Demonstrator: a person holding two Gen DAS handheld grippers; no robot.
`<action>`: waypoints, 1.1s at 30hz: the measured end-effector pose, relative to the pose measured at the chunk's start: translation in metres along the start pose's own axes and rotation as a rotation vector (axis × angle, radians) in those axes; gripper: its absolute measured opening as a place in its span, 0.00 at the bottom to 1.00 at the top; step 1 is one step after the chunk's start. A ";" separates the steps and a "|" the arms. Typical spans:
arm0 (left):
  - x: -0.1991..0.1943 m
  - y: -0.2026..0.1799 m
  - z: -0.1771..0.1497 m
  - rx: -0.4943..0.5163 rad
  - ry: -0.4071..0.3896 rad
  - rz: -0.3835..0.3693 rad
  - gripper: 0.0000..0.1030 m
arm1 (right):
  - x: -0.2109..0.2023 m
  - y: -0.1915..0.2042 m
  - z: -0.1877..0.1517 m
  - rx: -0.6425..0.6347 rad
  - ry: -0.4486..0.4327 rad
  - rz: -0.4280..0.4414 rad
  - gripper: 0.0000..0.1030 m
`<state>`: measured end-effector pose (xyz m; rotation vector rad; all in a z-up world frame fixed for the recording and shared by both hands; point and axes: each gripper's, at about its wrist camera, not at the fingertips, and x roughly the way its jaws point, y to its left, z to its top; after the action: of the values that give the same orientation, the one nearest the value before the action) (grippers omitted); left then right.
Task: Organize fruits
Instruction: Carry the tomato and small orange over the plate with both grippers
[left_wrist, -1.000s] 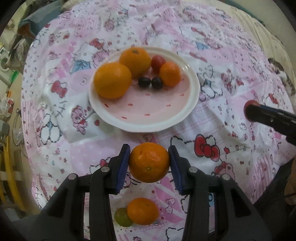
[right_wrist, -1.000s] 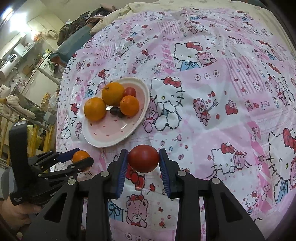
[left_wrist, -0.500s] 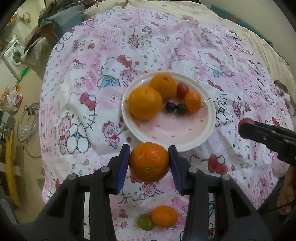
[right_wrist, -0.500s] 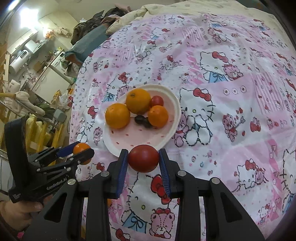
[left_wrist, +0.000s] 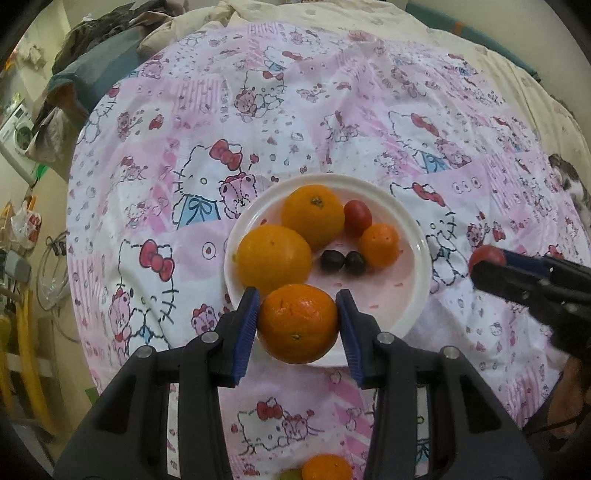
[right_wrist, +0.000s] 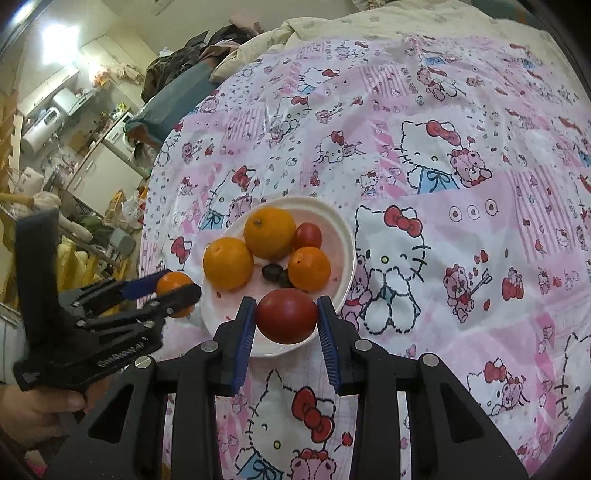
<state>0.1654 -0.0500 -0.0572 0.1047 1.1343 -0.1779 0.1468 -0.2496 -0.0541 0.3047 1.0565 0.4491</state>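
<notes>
An orange (left_wrist: 298, 323), firm and round, is clamped across its middle by the left gripper (left_wrist: 297, 325) over the plate (left_wrist: 413, 295) rim; a softer, bruisable tomato (right_wrist: 287, 315) is pinched likewise by the right gripper (right_wrist: 286, 317).

Raised lettering runs along the black body of the left gripper (right_wrist: 177, 293) in the right wrist view, too blurred to read; no other words, numbers or signs are legible on the patterned tablecloth (right_wrist: 461, 155).
</notes>
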 end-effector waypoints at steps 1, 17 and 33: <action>0.005 0.001 0.001 -0.006 0.009 -0.001 0.37 | 0.001 -0.003 0.002 0.011 0.001 0.008 0.34; 0.046 0.006 -0.003 -0.069 0.105 -0.057 0.37 | 0.056 -0.014 0.021 0.071 0.125 0.080 0.34; 0.056 0.007 0.004 -0.095 0.113 -0.042 0.38 | 0.076 -0.034 0.007 0.208 0.187 0.141 0.37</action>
<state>0.1928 -0.0488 -0.1062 0.0064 1.2559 -0.1565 0.1920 -0.2418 -0.1241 0.5322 1.2729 0.5024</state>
